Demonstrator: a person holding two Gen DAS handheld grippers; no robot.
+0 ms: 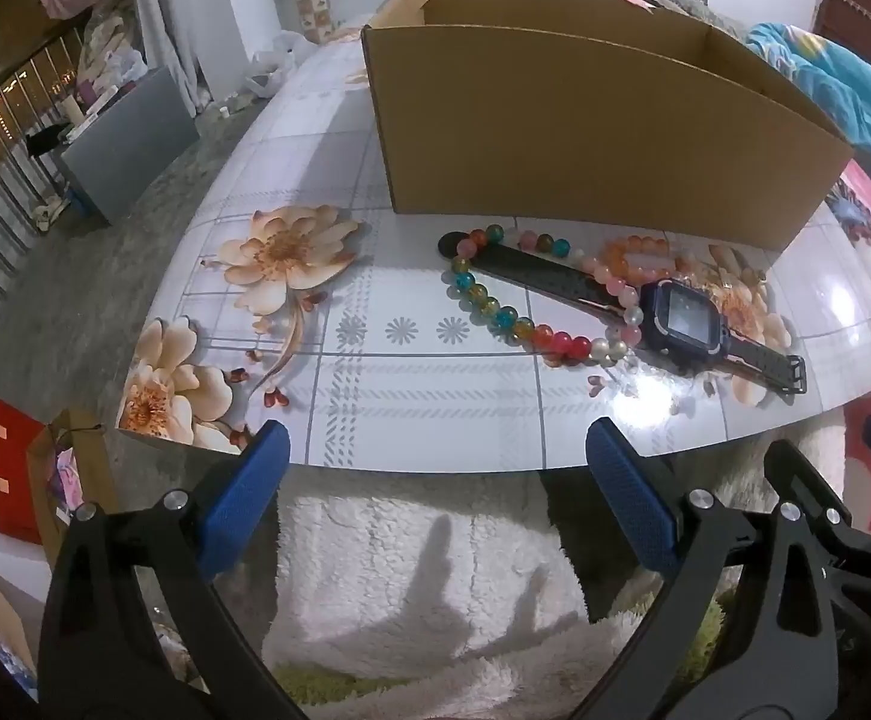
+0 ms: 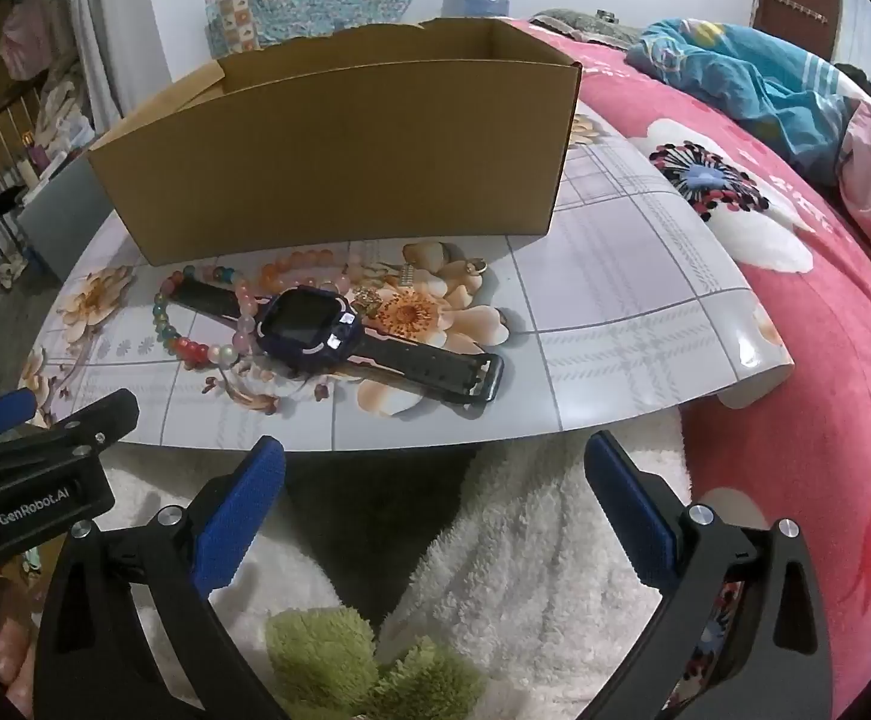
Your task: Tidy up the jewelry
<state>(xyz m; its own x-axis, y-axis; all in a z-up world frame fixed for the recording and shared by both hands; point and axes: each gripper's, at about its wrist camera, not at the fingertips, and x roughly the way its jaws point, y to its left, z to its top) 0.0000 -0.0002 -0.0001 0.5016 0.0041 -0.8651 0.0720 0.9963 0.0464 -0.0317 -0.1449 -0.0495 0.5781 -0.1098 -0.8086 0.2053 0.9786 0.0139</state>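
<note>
Watch [image 2: 315,330] and beads [image 1: 495,306] on mat beyond both wide-open, empty hand-held grippers [image 1: 435,498] [image 2: 435,504].

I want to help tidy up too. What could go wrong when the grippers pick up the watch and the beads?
1. The colourful bead bracelet lies over the watch strap, so lifting the watch may drag the beads along.
2. The watch sits near the edge of the table; a nudge might push it off.
3. A small ring lies on the flower print and could easily be missed.
</note>
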